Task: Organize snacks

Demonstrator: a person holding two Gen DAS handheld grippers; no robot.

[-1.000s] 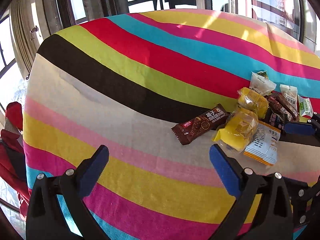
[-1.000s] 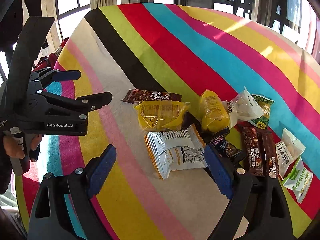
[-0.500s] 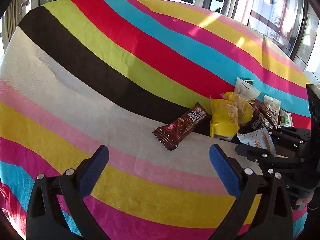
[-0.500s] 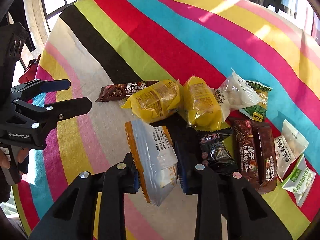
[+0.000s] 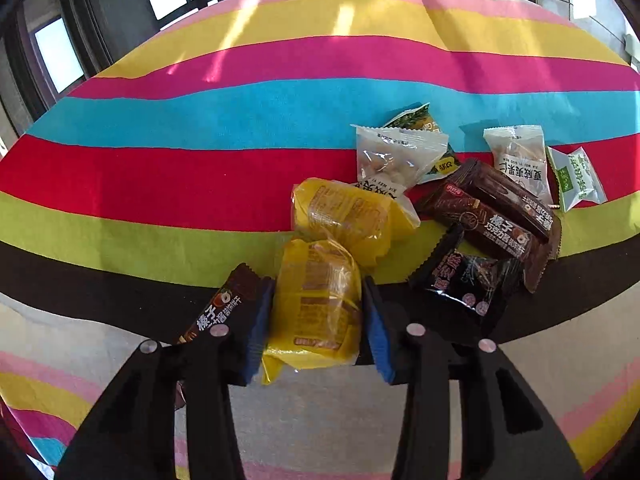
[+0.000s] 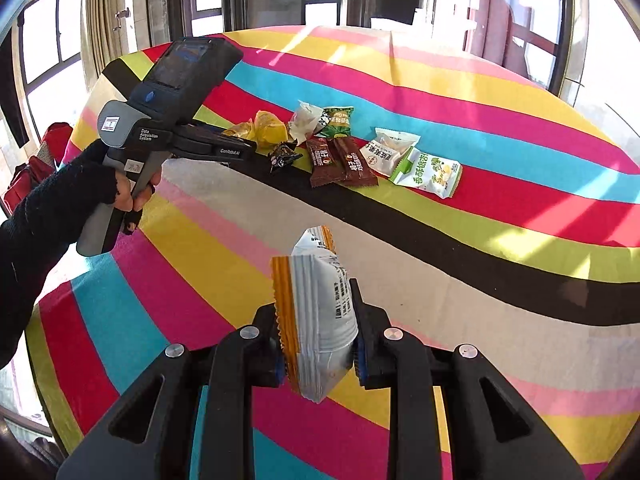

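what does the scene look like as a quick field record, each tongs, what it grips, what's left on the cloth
left tongs: shut on yellow snack pack, down at the pile
right tongs: shut on white orange-edged packet, lifted above the cloth
surface: striped tablecloth
left in pile: second yellow pack, brown chocolate bars, black wrapper, green-white pouch

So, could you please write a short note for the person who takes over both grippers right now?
Left gripper: shut on a yellow cake packet at the near edge of the snack pile, not visibly lifted.
Right gripper: shut on a white packet with orange edge, held above the striped tablecloth, away from the pile.
Still in the pile: second yellow packet, chocolate bars, black packet, nut packets, green packet.
Done: nothing visibly sorted. Left: place both, then the rest.
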